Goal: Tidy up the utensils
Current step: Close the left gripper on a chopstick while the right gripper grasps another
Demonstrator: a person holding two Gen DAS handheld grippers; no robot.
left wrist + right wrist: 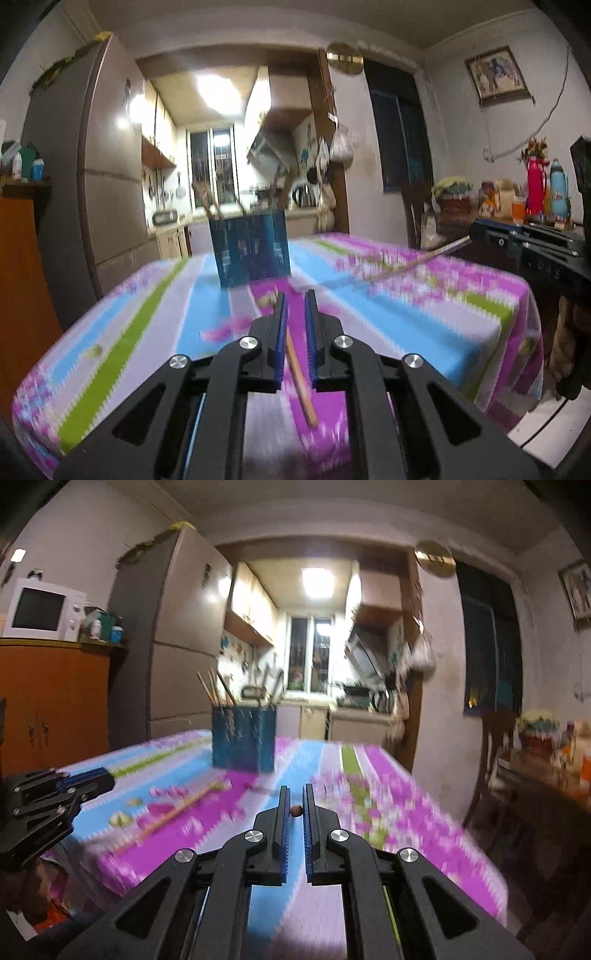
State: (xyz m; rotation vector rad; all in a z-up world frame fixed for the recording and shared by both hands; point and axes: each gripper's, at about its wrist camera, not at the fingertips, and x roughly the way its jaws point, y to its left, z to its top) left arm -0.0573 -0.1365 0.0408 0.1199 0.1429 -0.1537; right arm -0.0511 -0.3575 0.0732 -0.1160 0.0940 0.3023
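A blue utensil holder (251,251) (243,738) stands upright on the striped tablecloth (388,314), with several wooden utensils sticking out of its top. My left gripper (295,295) is shut on a wooden chopstick (301,376), which slants back between the pads. Seen from the right wrist view, the left gripper (109,779) holds that chopstick (177,810) above the cloth. My right gripper (295,790) is shut on a second chopstick (295,810), seen end-on between the pads. In the left wrist view the right gripper (474,230) carries this chopstick (410,264) pointing left. Both grippers hover short of the holder.
The table's right edge (461,830) drops to a dark chair (495,760). A cluttered side table with thermoses (535,184) stands at the right. A tall fridge (110,166) and an orange cabinet (51,701) with a microwave (40,609) are at the left.
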